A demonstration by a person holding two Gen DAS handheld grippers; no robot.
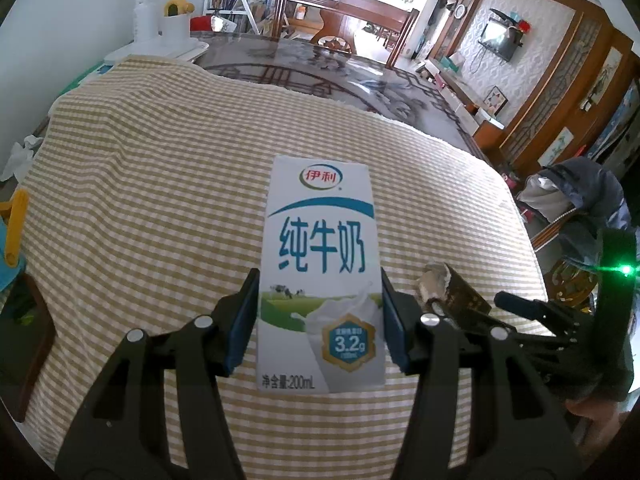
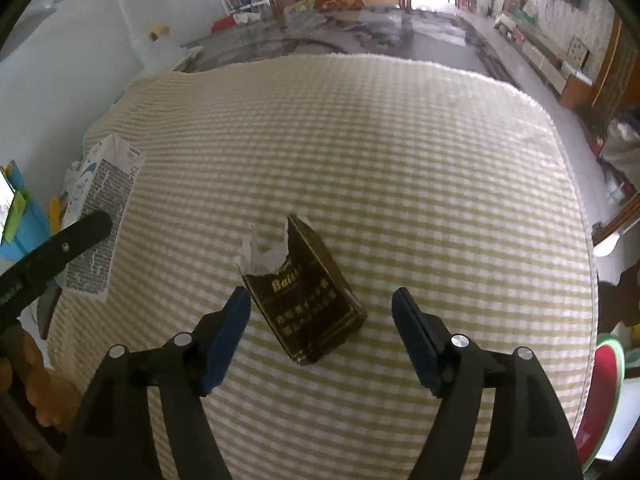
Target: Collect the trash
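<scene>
Pinching the milk carton across its narrow sides, the left tool lifts light, crushable card; the spread right tool straddles the torn cigarette pack on the checked surface.

Both wrist views look forward and down, close over the checked desk. Left view sits on the carton; right on the pack; each shows both.

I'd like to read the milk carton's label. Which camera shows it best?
The left wrist view: the milk carton faces it squarely between the left hand-held gripper fingers, its front print legible. The right wrist view shows only its fine-print side, at the far left.
</scene>
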